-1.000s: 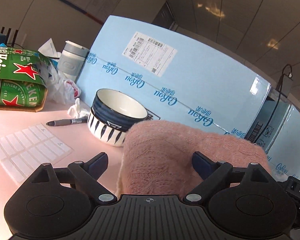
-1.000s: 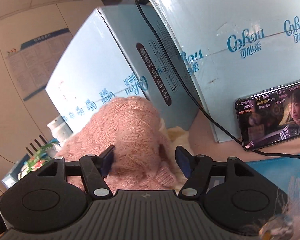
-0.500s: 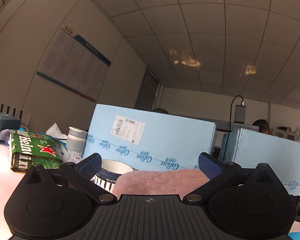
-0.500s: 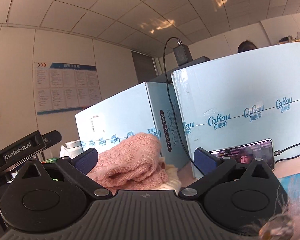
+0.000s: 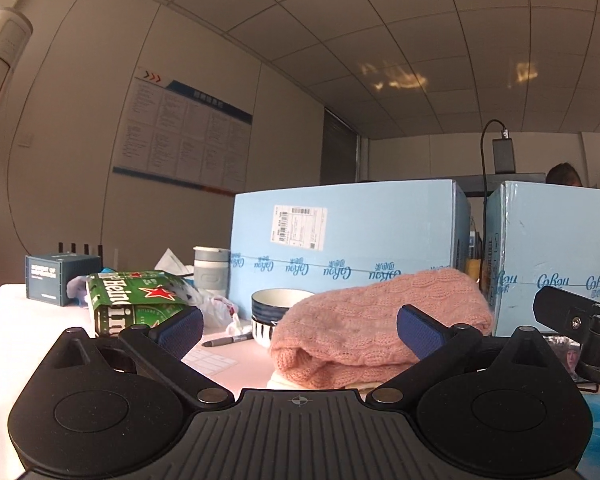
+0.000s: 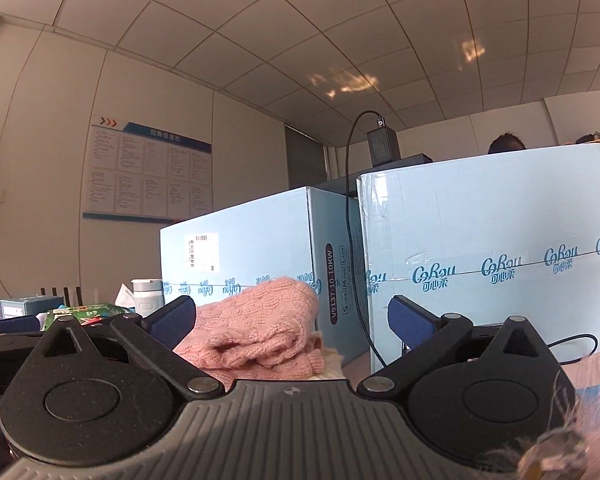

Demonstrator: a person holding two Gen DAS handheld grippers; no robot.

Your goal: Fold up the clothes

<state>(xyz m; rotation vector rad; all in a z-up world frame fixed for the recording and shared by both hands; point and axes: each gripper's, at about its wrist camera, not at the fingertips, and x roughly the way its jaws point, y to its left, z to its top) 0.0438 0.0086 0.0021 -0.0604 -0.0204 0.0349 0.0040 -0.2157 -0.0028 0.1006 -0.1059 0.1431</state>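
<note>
On the pink table [image 5: 28, 344], ahead of both my claws, lies the folded pink cable-knit sweater [image 5: 380, 320], resting on a cream garment [image 6: 332, 360] before pale blue cardboard boxes [image 5: 348, 232]. My left claw [image 5: 300, 328] gapes wide, empty; my right claw [image 6: 292, 320] likewise, touching nothing.

Readable markings: "Heineken" lettering, partly cut off, with red star, on green carton [image 5: 136, 304] at nine o'clock; "CoRou" repeated along light blue boxes [image 6: 500, 272]; "V9137-10-10KW" on box end label [image 6: 329, 284]; wall notice board [image 6: 148, 168] illegible.
</note>
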